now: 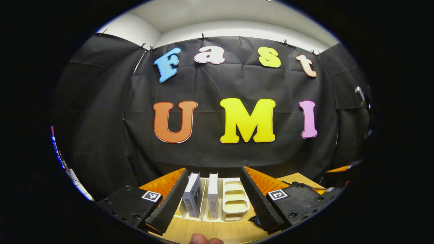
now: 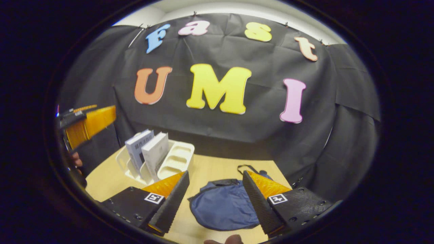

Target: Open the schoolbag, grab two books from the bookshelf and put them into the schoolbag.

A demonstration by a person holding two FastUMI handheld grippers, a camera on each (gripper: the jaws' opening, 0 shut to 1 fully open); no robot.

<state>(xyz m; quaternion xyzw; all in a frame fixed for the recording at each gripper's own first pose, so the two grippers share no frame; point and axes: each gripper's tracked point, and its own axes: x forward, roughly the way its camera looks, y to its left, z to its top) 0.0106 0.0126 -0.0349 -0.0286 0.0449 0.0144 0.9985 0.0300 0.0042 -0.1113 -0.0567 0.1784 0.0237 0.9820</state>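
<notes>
Black cloth walls the booth behind a pale wooden desk [image 2: 217, 166], with a strip of white wall above the cloth. On the desk stands a white plastic slotted bookshelf [image 1: 234, 200], and two white-covered books [image 1: 193, 198] stand upright in its slots, side by side; the remaining slots beside them are bare. The left gripper view faces this bookshelf head-on, seen between the spread fingers [image 1: 169, 203] of the left gripper [image 1: 213, 203], which grip nothing. The right gripper view adds what the left one lacks: one dark blue fabric schoolbag [image 2: 225, 205] lying flat on the desk, near the bookshelf [image 2: 176, 159] but apart from it, a thin black strap looping at its far end. The right gripper [image 2: 213, 200] hangs above the schoolbag with its fingers [image 2: 171, 200] wide apart and empty. In that view the two books [image 2: 149, 152] lean slightly, and the left gripper [image 2: 84, 123] shows at the left edge, above the desk beside the bookshelf.
</notes>
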